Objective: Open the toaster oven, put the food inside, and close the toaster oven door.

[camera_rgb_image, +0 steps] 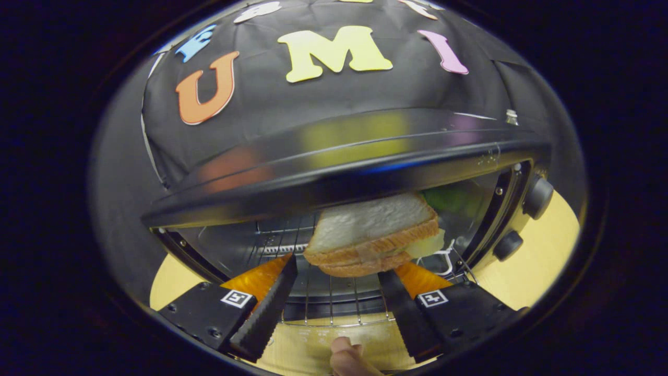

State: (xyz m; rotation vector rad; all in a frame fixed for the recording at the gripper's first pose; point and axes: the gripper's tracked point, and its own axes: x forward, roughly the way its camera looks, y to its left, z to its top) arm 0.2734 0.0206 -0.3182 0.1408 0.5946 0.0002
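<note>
A sandwich (pixel 373 230) of two toasted bread slices with a pale filling sits inside the black toaster oven (pixel 334 156), over its wire rack (pixel 334 292). The oven's mouth gapes open towards me. My gripper (pixel 338 266) is open. Its two fingertips reach just into the opening and stand at either side of the sandwich's near edge. The left tip (pixel 289 263) is a little apart from the bread, and the right tip (pixel 387 279) lies just under it. I see neither one pressing on the sandwich.
Two round knobs (pixel 537 196) stand on the oven's right side. The oven stands on a yellow table (pixel 537 256). Something green (pixel 449 201) shows behind the sandwich, deep in the oven. A person's fingertip (pixel 345 356) pokes up between the finger bases.
</note>
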